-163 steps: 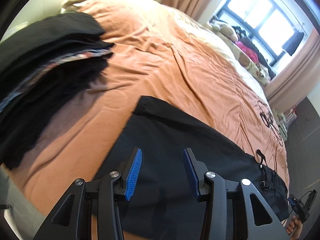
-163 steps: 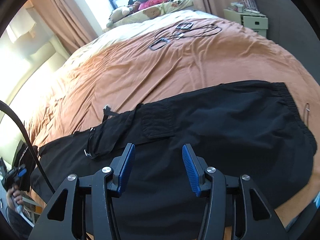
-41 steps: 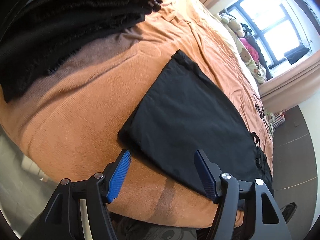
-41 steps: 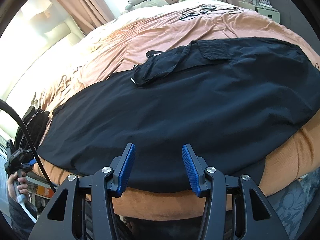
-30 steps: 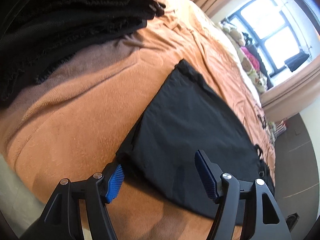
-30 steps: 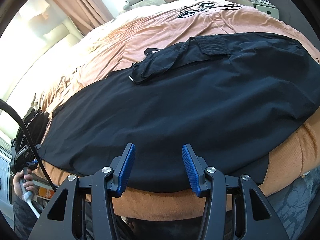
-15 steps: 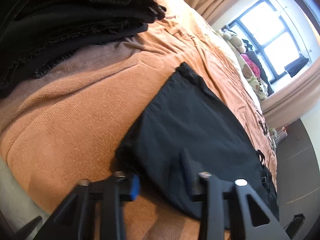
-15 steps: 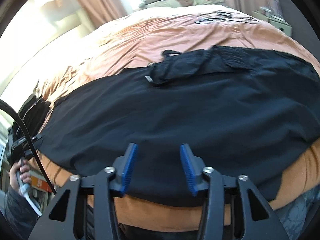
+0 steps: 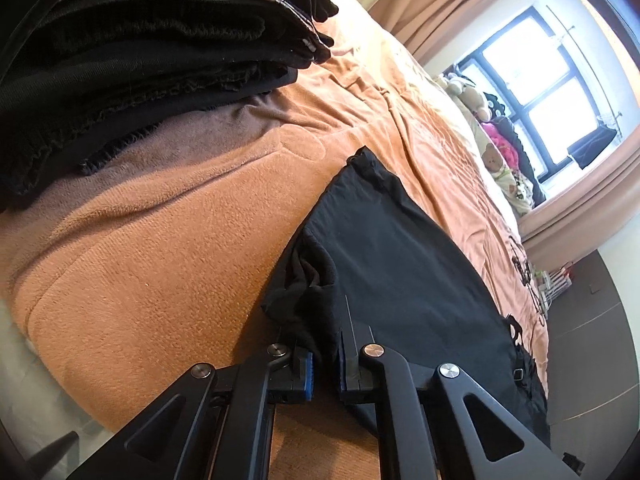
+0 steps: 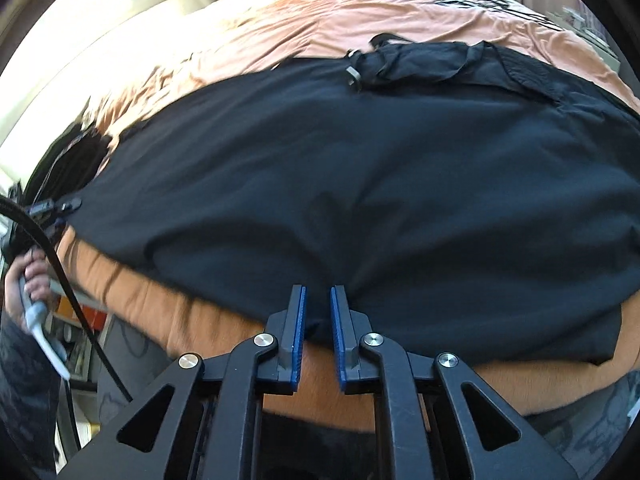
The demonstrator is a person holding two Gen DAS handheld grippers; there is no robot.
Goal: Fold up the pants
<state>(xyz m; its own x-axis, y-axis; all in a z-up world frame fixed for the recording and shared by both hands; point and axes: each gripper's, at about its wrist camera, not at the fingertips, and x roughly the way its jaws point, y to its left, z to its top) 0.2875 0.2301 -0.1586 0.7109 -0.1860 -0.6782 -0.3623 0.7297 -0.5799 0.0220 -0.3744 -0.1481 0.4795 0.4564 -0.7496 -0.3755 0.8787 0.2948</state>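
With each hand-held gripper, left and right, pinching the pants' near edge, lift both evenly to fold it flat across the bed.

orange bedspread, stacked dark clothes, window.

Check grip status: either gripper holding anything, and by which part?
Left gripper pinches the black pants at the near hem corner; right gripper pinches their near edge.
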